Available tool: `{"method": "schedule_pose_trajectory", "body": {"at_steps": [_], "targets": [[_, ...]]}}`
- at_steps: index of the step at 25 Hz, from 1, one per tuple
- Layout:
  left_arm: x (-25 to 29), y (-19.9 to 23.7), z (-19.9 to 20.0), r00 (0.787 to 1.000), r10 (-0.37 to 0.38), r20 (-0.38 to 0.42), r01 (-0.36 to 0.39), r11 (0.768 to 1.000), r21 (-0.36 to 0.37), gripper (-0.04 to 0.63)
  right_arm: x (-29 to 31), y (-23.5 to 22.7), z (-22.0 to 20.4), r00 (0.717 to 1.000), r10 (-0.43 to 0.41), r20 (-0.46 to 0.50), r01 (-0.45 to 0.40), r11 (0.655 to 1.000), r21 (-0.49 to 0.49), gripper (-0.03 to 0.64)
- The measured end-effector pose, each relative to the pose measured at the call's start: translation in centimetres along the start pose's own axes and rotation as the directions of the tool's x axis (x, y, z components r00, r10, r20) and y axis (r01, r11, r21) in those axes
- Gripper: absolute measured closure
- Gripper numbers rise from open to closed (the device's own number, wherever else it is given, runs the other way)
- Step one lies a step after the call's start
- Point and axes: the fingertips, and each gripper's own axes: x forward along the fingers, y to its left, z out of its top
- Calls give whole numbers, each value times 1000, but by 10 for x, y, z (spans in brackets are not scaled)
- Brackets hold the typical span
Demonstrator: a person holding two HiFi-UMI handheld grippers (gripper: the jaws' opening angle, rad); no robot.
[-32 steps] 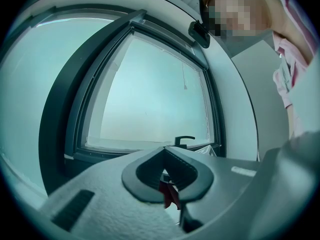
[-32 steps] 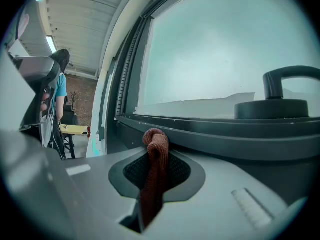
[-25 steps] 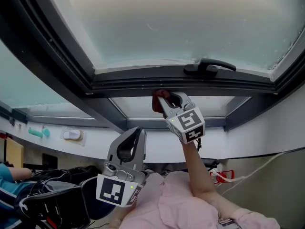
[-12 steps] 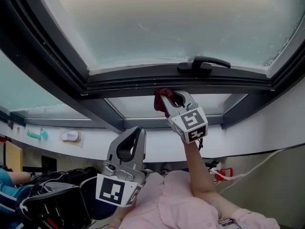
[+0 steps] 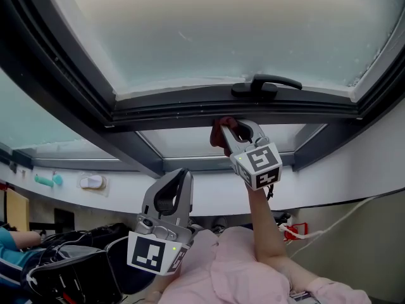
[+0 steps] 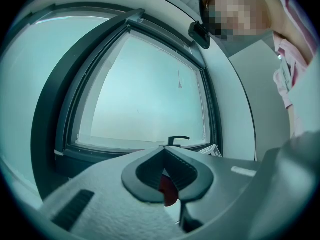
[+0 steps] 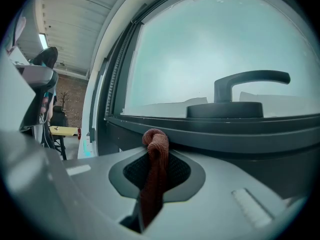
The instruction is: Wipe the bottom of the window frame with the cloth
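Rust-red cloth [image 5: 218, 130] is pinched between the clenched jaws of the right gripper [image 5: 231, 128], and only a small knot of it pokes past the tips. That knot sits against the underside of the bottom edge of the window frame [image 5: 183, 111], right of its middle and just below and left of the black handle [image 5: 266, 84]. The left gripper [image 5: 180, 175] hangs low, well apart from the frame. Its jaws are closed tip to tip, and the head view shows nothing hanging from them. A sliver of dark red shows in the slit between them in its own view, and I cannot tell what it is. The likely trouble is the short bite of fabric: drag along the rail could tug the cloth out of the grip. If the wrist tilts, the hard jaw tips rather than the fabric may scrape the dark finish. Pressing too lightly would likely skip the groove under the rail. No brand, label or word can be read anywhere — the marker cube [image 5: 258, 163] carries only black-and-white square patterns, no letters.
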Motion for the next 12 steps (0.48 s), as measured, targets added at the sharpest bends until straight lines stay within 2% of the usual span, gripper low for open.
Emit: {"method": "schedule_pose_trajectory", "body": {"at_steps": [12], "targets": [[0, -5, 0, 1000, 3, 7, -3, 1000, 0, 595, -12, -15, -2, 999, -33, 3, 33, 999, 7, 569]]}}
